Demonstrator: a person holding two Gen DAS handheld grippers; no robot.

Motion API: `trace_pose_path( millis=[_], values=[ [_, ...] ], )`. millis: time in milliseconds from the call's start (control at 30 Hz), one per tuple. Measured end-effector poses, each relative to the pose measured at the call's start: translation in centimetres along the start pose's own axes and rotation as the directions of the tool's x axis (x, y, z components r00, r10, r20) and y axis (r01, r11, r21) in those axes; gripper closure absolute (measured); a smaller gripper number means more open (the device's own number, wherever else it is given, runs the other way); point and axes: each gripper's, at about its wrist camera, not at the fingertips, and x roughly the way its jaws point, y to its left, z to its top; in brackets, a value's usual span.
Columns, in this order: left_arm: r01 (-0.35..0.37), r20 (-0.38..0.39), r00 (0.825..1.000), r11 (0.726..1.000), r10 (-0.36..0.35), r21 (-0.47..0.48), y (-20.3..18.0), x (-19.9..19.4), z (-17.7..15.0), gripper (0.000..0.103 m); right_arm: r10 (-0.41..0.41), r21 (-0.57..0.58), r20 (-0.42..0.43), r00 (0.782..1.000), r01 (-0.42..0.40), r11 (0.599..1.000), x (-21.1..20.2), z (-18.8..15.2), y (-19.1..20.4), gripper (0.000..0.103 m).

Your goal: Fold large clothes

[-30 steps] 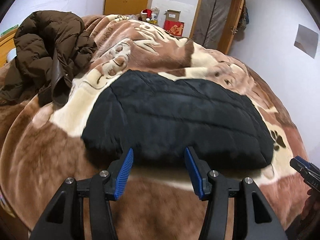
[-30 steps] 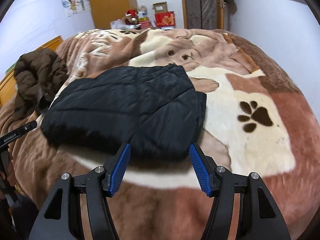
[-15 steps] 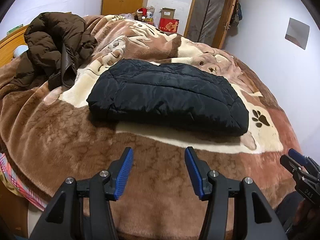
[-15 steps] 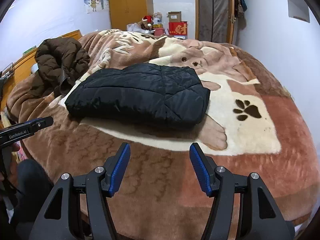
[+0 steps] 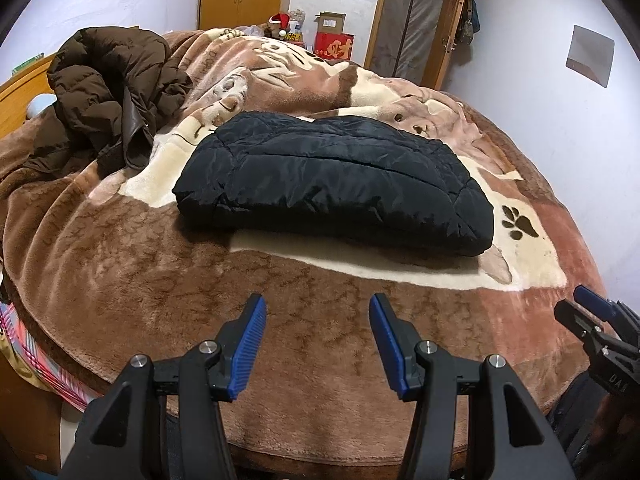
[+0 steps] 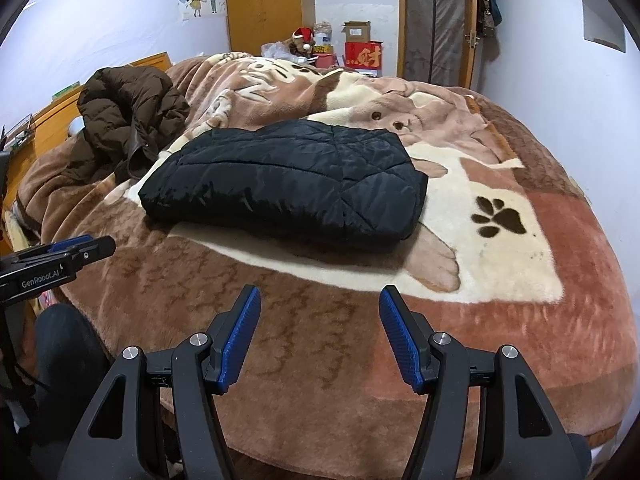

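Observation:
A black quilted jacket [image 5: 332,180] [image 6: 288,184] lies folded into a compact rectangle in the middle of the bed. My left gripper [image 5: 316,336] hovers open over the brown blanket near the bed's front edge, well short of the jacket, nothing between its blue pads. My right gripper [image 6: 320,328] is likewise open and empty, back from the jacket's near edge. Each gripper shows in the other's view: the right gripper [image 5: 592,320] at the right border, the left gripper [image 6: 76,252] at the left border.
A crumpled brown puffer coat [image 5: 108,84] [image 6: 128,108] is heaped at the bed's far left. The bed is covered by a brown and cream plush blanket [image 5: 120,264] with paw prints. Boxes [image 6: 362,50], a wardrobe [image 6: 264,4] and a door [image 5: 416,20] stand behind. A dark trouser leg [image 6: 68,344] is at lower left.
Both grippers have pulled back from the black jacket's near edge toward the front of the bed, so the jacket now lies farther off. Their jaws stayed open and empty.

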Motion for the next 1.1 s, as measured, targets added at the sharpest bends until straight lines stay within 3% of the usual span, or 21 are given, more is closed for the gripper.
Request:
trace_pose_path(
  millis=[1100],
  values=[
    [-0.01, -0.002, 1.0, 1.0, 0.01, -0.01, -0.4, 0.2, -0.43, 0.047, 0.008, -0.002, -0.023, 1.0, -0.008, 1.0, 0.58, -0.43, 0.23, 0.041]
  ],
)
